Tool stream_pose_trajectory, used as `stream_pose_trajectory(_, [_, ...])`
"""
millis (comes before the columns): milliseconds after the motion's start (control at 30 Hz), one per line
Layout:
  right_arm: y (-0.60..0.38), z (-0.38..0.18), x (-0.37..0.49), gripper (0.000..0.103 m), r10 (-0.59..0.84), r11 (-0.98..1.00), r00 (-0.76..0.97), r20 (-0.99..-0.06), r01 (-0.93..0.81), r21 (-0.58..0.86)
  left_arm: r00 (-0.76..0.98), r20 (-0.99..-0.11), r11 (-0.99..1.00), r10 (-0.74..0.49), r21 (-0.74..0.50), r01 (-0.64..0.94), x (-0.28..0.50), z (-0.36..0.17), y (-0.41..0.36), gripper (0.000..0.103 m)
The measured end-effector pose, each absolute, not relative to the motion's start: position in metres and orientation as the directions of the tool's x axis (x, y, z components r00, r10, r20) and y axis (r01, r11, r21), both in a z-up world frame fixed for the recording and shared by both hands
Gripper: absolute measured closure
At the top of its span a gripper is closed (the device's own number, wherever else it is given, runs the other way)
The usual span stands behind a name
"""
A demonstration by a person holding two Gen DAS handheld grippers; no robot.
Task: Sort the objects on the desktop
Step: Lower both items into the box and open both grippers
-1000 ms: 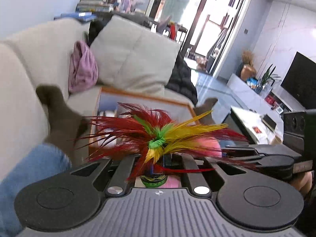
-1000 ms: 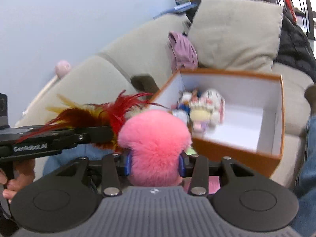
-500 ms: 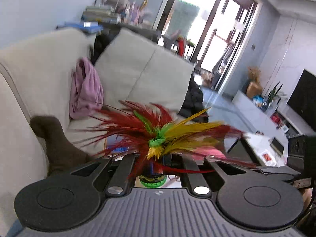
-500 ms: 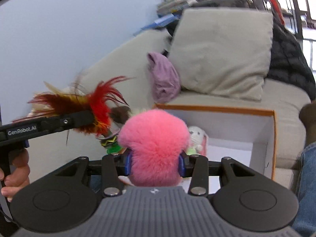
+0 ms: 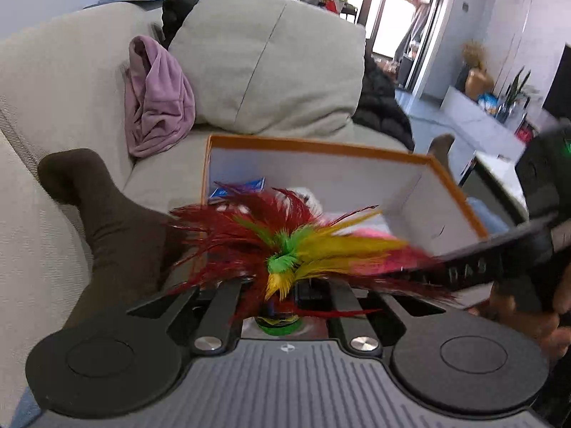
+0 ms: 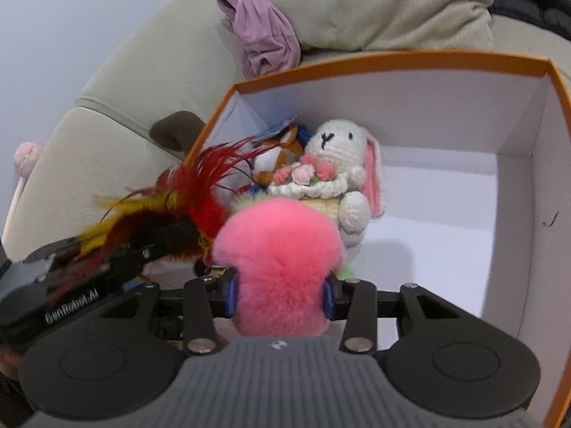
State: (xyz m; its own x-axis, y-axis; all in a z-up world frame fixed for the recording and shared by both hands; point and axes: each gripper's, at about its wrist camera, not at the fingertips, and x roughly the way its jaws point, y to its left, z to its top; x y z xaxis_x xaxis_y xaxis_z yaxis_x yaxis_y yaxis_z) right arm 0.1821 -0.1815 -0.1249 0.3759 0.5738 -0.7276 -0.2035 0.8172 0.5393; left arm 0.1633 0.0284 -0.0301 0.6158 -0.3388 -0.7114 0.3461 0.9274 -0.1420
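My left gripper (image 5: 282, 306) is shut on a feather shuttlecock (image 5: 285, 249) with red, yellow and green plumes and a green base. It hangs over the near left corner of an orange-rimmed white box (image 5: 321, 148). My right gripper (image 6: 280, 296) is shut on a fluffy pink pompom (image 6: 278, 249), its blue pads pressing both sides, held over the open box (image 6: 517, 114). Inside, at the left corner, sit a crocheted white rabbit (image 6: 342, 164) with a flower bouquet and a brown toy (image 6: 274, 157). The shuttlecock (image 6: 192, 192) and the left gripper reach in from the left in the right wrist view.
The box rests on a beige sofa (image 5: 71, 89) with a large cushion (image 5: 271, 60) behind it. A crumpled purple cloth (image 5: 157, 100) lies at the sofa back. A person's dark-socked foot (image 5: 103, 214) lies left of the box. A black jacket (image 5: 382, 107) is on the right.
Both grippers have dropped and moved toward the box with their loads. The box now fills the right wrist view, and the rabbit inside looks much closer.
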Motion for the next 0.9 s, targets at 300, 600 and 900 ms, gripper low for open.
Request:
stream_pose_trajectory(300, [-0.17, -0.135, 0.187, 0.054, 0.577, 0.815, 0.33, -0.747, -0.171, 0.554, 0.626, -0.71, 0.935, -0.322, -0.133, 0.33, 0.155, -0.032, 0.041, 0.085])
stream_pose_trajectory(600, [-0.171, -0.128, 0.184, 0.053, 0.551, 0.832, 0.355, -0.755, -0.164, 0.53, 0.728, -0.596, 0.94, -0.338, -0.255, 0.228, 0.15, -0.012, 0.076, 0.082])
stream_pose_trajectory(900, [-0.176, -0.146, 0.191, 0.078, 0.525, 0.845, 0.289, -0.801, -0.064, 0.531, 0.714, -0.614, 0.94, -0.336, -0.259, 0.22, 0.153, -0.017, 0.076, 0.082])
